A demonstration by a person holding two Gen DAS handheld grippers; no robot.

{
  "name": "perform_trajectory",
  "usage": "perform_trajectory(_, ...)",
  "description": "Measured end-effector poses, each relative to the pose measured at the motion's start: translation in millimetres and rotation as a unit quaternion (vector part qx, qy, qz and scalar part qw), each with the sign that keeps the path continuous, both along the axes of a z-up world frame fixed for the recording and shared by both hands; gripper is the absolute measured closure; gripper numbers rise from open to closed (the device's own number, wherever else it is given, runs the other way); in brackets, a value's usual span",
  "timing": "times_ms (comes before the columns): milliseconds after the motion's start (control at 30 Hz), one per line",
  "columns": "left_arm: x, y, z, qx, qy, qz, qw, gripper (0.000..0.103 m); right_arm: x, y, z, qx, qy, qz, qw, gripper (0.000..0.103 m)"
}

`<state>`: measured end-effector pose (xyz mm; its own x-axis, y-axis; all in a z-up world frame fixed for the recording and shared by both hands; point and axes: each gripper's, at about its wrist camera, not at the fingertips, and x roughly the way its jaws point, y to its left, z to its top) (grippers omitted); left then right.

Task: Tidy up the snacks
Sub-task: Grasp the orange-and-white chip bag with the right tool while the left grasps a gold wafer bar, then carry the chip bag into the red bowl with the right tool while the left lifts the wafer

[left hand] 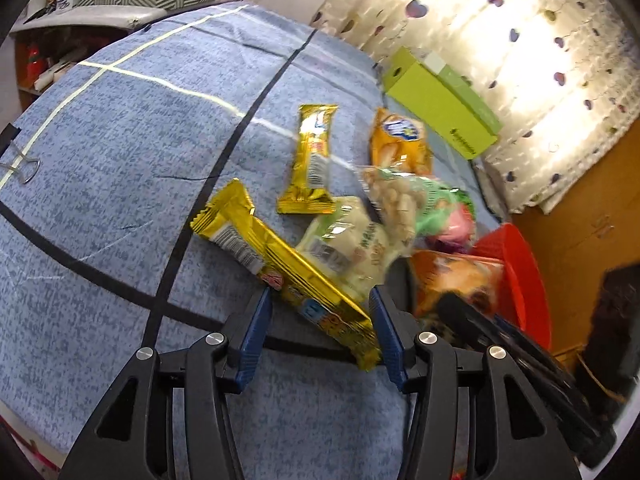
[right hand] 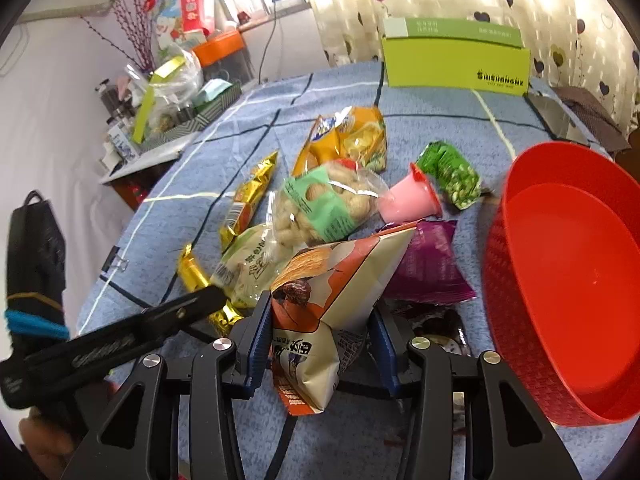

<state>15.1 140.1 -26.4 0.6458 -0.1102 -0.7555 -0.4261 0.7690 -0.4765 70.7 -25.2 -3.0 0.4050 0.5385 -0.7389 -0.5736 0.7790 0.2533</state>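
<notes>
Beside snacks, red basket (right hand: 568,280), nothing inside

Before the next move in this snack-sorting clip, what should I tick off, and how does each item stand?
1. Chip bag between the right gripper pads: ok.
2. Firm grip on the bag: cannot tell; contact at the right-hand pad is unclear.
3. Red basket has room: ok, it is empty.
4. Left gripper clear of the gold bar: not ok; the bar lies between its open jaws.
5. Bag free of neighbours: cannot tell; it overlaps the purple packet in this view.
</notes>
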Motion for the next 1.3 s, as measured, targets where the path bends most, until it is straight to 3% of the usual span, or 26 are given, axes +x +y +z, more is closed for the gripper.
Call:
perform_trajectory(267, 12.2, -8.1, 0.3, 0.073, 0.007, 0.003, 0.9973, 0.052, -13.0, -8.4, 20.6, 0.009, -0.034, 0.001, 0.999, 0.06)
perform_trajectory(367, 10.2, -11.0, -0.6, 0.104, 0.01, 0.006, 0.9945, 0.066, -17.5, -13.1, 25.5, 0.011, -0.04, 0.0, 0.999, 0.06)
perform_trajectory(500, 5.1, -9.0, -1.0, 0.126, 0.015, 0.005, 0.9919, 0.075, -23.9, -18.0, 34.3, 0.014, -0.05, 0.0, 0.999, 0.06)
perform_trajectory(967, -25.3, -2.7, 12.6, 0.162, -0.005, 0.005, 0.9867, 0.079, -31.0, -30.1, 68.4, -0.01, -0.094, 0.037, 0.995, 0.06)
perform_trajectory(1300, -18.8, -28.0, 41.1, 0.172, -0.041, -0.027, 0.9839, 0.079, -6.8, -64.1, 79.3, -0.015, -0.102, 0.012, 0.995, 0.06)
